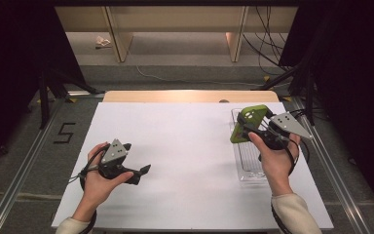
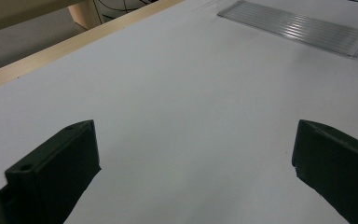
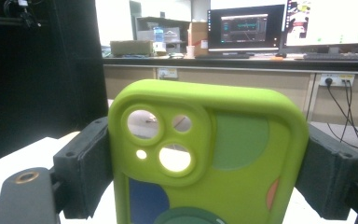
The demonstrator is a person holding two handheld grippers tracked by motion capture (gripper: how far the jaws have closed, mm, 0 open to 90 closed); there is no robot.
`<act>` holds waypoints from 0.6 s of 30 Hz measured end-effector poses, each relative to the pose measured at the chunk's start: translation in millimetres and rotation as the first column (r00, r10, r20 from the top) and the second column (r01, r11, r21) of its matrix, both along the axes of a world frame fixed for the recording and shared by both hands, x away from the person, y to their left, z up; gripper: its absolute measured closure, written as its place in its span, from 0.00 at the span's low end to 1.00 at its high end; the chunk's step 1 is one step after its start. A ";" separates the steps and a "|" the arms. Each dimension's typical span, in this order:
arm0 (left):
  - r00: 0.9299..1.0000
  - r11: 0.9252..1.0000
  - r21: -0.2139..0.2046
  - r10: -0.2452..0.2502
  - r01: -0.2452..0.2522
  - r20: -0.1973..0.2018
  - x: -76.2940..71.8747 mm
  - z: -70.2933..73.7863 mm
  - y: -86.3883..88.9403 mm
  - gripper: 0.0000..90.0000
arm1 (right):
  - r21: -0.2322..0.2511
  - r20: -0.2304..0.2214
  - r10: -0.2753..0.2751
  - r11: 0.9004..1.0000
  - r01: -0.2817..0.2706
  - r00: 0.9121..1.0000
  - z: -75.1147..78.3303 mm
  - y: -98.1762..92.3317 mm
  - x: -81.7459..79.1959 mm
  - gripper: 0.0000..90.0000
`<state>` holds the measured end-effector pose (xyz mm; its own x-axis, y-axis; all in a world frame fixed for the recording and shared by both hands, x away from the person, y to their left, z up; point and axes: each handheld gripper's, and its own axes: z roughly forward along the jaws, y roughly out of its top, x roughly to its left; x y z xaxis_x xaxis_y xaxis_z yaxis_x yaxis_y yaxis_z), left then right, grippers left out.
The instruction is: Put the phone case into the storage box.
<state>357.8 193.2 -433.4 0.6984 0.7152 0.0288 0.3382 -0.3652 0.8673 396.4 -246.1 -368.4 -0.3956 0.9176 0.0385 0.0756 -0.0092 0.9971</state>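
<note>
Green phone case (image 3: 209,158): clamped by its side edges in right gripper (image 1: 258,130), above clear tray (image 1: 250,168). Left gripper (image 1: 143,171): fingers apart, unladen, over white desk (image 1: 185,146).

We wear cream sleeves at the bottom of the high view. Our left gripper (image 1: 135,173) and right gripper (image 1: 253,127) are black, each topped by a grey three-cornered plate with dark screw holes, trailing black cables. Blocky black jaws show small screw holes.
</note>
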 end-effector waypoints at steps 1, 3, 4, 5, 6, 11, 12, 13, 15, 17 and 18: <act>1.000 1.000 -0.001 0.001 -0.001 0.000 0.0 -0.2 -0.1 0.00 | 0.000 -0.001 -0.004 1.000 0.004 1.000 -0.1 -0.9 0.2 0.18; 1.000 1.000 0.000 0.001 -0.001 0.000 0.2 -0.4 0.1 0.00 | 0.000 -0.001 -0.008 1.000 0.008 1.000 -0.4 -2.1 0.6 0.18; 1.000 1.000 0.000 0.001 -0.001 -0.001 0.2 -0.5 0.2 0.00 | 0.001 -0.001 -0.011 1.000 0.011 1.000 -0.4 -2.7 0.8 0.18; 1.000 1.000 0.000 0.002 -0.002 -0.002 0.3 -0.6 0.4 0.00 | -0.001 -0.002 -0.013 1.000 0.013 1.000 -0.5 -3.3 1.0 0.18; 1.000 1.000 -0.001 0.003 -0.003 -0.002 0.5 -0.8 0.5 0.00 | -0.002 -0.001 -0.016 1.000 0.016 1.000 -0.6 -3.8 1.3 0.18; 1.000 1.000 -0.004 0.005 -0.005 -0.005 0.8 -1.2 1.2 0.00 | -0.011 -0.004 -0.028 1.000 0.028 1.000 -1.5 -6.3 1.9 0.18; 1.000 1.000 -0.003 0.006 -0.006 -0.005 0.8 -1.2 1.3 0.00 | -0.011 -0.004 -0.029 1.000 0.029 1.000 -1.7 -6.7 2.2 0.18; 1.000 1.000 -0.003 0.006 -0.006 -0.005 0.8 -1.3 1.3 0.00 | -0.011 -0.004 -0.031 0.999 0.031 0.999 -1.9 -7.1 2.4 0.18; 1.000 1.000 -0.002 0.006 -0.006 -0.005 0.9 -1.4 1.3 0.00 | -0.017 -0.005 -0.039 0.999 0.039 0.999 -2.0 -8.0 2.7 0.18; 1.000 1.000 -0.001 0.006 -0.006 -0.006 1.0 -1.7 1.2 0.00 | -0.014 -0.004 -0.041 0.999 0.041 0.999 -2.0 -9.3 3.0 0.18; 1.000 1.000 -0.002 0.006 -0.006 -0.006 1.0 -1.8 1.2 0.00 | -0.015 -0.004 -0.043 0.999 0.043 0.999 -1.9 -10.0 3.1 0.18</act>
